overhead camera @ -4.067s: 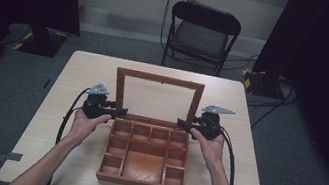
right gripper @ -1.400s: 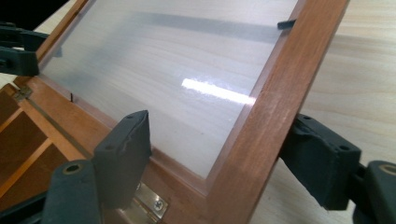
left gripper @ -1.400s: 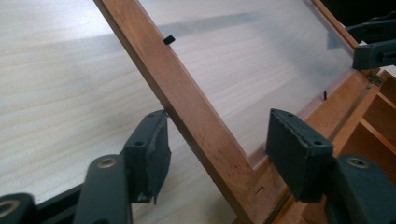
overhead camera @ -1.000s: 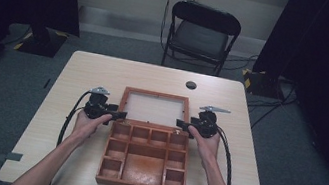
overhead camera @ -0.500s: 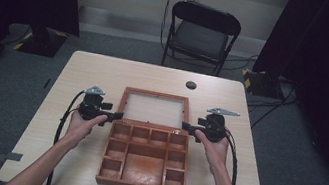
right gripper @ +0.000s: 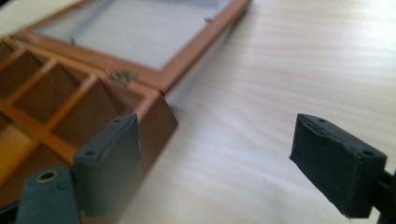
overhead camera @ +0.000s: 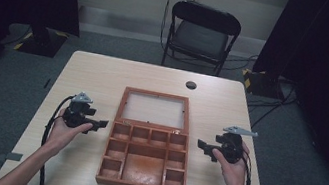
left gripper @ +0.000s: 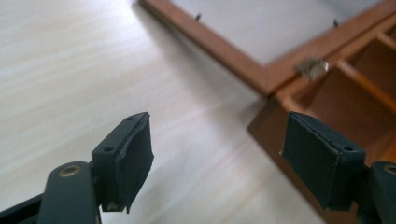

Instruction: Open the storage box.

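From the high view, the wooden compartment box (overhead camera: 145, 158) sits mid-tabletop (overhead camera: 99, 76), its glass-paned lid (overhead camera: 153, 109) folded flat toward twelve o'clock. My left hand-held gripper (overhead camera: 100, 124) hovers at the box's nine o'clock and my right hand-held gripper (overhead camera: 202, 144) at three, both apart from it. In the left gripper view, my jaws gape wide over bare tabletop, the box corner (left gripper: 275, 121) at two o'clock. In the right gripper view, my jaws are spread wide, a brass hinge (right gripper: 122, 74) at ten o'clock.

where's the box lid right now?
In the high view the lid lies open flat on the table, hinged to the far edge of the wooden box, mid-table between the two grippers and short of the chair.
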### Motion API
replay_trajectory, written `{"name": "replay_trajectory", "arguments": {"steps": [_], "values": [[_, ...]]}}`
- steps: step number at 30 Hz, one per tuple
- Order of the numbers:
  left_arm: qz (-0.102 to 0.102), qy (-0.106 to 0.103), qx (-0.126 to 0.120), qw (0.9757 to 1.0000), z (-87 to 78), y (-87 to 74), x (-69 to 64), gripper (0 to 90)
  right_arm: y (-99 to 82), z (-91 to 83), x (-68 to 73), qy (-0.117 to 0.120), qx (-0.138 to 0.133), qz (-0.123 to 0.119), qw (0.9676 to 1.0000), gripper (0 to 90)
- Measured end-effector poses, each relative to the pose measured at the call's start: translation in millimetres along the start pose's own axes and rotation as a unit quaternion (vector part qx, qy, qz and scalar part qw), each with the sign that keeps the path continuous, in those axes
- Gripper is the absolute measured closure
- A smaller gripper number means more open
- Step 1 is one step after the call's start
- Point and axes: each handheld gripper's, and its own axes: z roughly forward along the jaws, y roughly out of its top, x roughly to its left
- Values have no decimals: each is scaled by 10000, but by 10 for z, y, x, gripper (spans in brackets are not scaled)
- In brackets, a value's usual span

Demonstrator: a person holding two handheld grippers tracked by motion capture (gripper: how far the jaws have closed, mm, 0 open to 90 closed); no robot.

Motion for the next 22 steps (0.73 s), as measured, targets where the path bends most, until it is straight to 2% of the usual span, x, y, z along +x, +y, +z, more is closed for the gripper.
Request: {"name": "replay_trajectory", "arguments": {"steps": [4,6,8,9,10,11,12,13,15,16,17,18,19,22], "values": [[4,146,131,9998,-69,-156,48,228,-141,-64,-34,-194,275,-83,9994,148],[33,76,173,9998,-91,-236,97,194,-218,-86,-69,-307,355,-96,9989,172],[101,120,235,9996,-98,-279,122,164,-269,-88,-82,-367,413,-64,9985,190],[48,301,326,9990,-97,-355,171,177,-382,-71,-118,-455,617,-88,9970,179],[-37,351,336,9988,-88,-394,194,178,-434,-62,-136,-512,671,-47,9964,177],[-37,351,336,9988,-88,-394,194,175,-434,-62,-136,-512,671,-47,9964,177],[-8,447,510,9977,-64,-422,219,175,-479,-47,-161,-589,739,-36,9955,169],[89,600,521,9968,-42,-439,214,160,-534,-19,-194,-910,803,-215,9924,151],[210,815,432,9955,-24,-465,193,165,-538,-17,-207,-965,770,-231,9921,146],[169,840,351,9957,-15,-481,179,148,-543,-9,-208,-1041,712,-161,9919,143],[126,914,142,9956,-1,-528,161,130,-579,18,-183,-1213,591,-263,9905,97],[126,914,142,9956,-1,-528,161,116,-579,18,-183,-1213,591,-263,9905,97],[141,950,27,9954,9,-555,169,116,-604,36,-183,-1224,464,-290,9910,78],[110,958,38,9953,12,-554,171,88,-644,49,-199,-1188,273,-300,9921,50]]}}
